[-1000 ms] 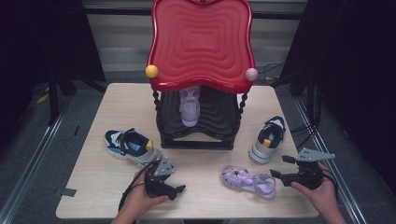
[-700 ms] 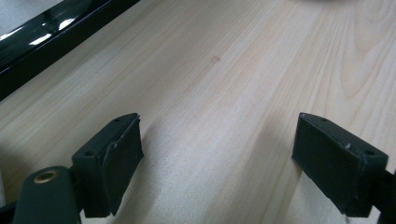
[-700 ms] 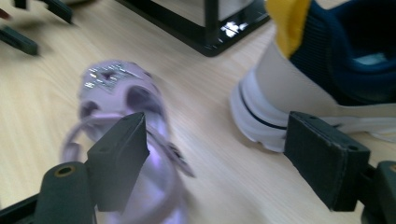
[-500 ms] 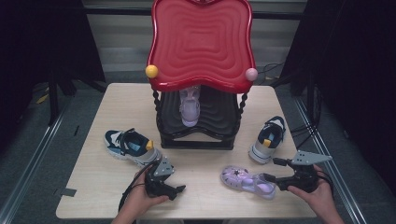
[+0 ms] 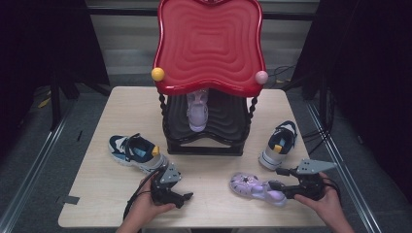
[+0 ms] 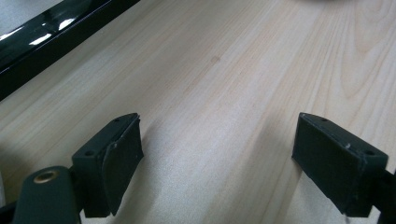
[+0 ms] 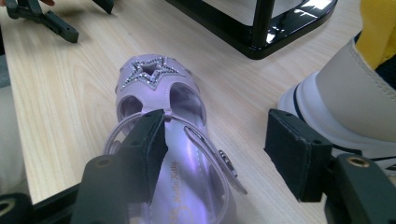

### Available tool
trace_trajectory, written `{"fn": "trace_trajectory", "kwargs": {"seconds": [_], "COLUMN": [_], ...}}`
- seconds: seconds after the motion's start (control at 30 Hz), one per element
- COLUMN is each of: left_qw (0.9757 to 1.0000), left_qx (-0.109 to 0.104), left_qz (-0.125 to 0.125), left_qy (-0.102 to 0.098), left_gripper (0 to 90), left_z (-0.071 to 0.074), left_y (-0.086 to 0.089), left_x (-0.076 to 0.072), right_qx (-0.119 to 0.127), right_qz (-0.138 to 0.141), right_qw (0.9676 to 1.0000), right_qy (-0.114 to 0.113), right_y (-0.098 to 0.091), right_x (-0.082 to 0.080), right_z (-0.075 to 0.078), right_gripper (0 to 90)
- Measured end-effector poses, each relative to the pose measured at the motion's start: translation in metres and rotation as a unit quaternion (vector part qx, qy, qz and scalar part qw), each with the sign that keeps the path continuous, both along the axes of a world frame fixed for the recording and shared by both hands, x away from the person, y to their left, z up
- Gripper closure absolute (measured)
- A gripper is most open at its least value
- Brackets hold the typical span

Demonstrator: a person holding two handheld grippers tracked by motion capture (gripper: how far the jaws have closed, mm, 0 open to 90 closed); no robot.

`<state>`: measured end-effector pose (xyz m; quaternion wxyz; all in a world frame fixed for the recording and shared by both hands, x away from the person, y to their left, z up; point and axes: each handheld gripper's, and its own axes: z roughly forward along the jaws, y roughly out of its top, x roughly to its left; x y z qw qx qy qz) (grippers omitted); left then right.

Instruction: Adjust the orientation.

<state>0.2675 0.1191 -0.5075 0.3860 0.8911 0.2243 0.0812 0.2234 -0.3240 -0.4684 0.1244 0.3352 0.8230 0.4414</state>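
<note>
A lilac sandal (image 5: pixel 257 188) with a glitter star (image 7: pixel 150 70) lies on the table's front right, toe pointing left. My right gripper (image 5: pixel 277 180) reaches over its heel from the right. Its jaws have just been closing: one stands over the footbed, the other outside the sandal's side with a gap, and the strap (image 7: pixel 210 154) lies between them. The pads do not press on it. My left gripper (image 5: pixel 183 195) rests low on the wood at the front left, open, with bare table between its jaws (image 6: pixel 217 154). A matching sandal (image 5: pixel 197 109) stands on the rack's shelf.
A black rack with a red wavy top (image 5: pixel 209 43) fills the table's middle back. A navy sneaker (image 5: pixel 136 151) lies left of it. A white and navy sneaker (image 5: pixel 279 145) sits close behind my right gripper, at the right edge of its view (image 7: pixel 355 107).
My right gripper has slid left onto the sandal's heel and its jaws have narrowed around it. The left gripper and the shoes have stayed put.
</note>
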Motion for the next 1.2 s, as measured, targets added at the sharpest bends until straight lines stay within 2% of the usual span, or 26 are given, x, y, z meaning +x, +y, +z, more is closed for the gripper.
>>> {"fn": "trace_trajectory", "kwargs": {"seconds": [0.1,0.4,0.6,0.83,1.07,1.2], "left_qw": [1.0,1.0,1.0,1.0,1.0,1.0], "left_qx": [0.0,0.0,0.0,0.0,0.0,0.0], "left_qz": [0.0,0.0,0.0,0.0,0.0,0.0], "left_qy": [0.0,0.0,0.0,0.0,0.0,0.0], "left_gripper": [15.3,15.3,15.3,15.3,15.3,15.3], "left_z": [0.0,0.0,0.0,0.0,0.0,0.0], "left_y": [0.0,0.0,0.0,0.0,0.0,0.0], "left_x": [0.0,0.0,0.0,0.0,0.0,0.0], "right_qx": [0.003,-0.023,-0.042,-0.06,-0.058,-0.055], "right_qz": [0.005,0.021,0.034,0.028,0.033,0.027], "right_qw": [1.0,0.9995,0.9985,0.9978,0.9976,0.9976], "right_qy": [0.0,0.002,0.005,-0.01,-0.018,-0.033], "right_y": [-0.002,0.003,0.013,0.02,0.02,0.023], "right_x": [0.0,0.0,0.004,0.005,0.003,0.002], "right_z": [-0.001,-0.006,-0.009,-0.011,-0.011,-0.008], "right_gripper": [40.0,43.8,52.7,65.5,78.2,81.2]}}
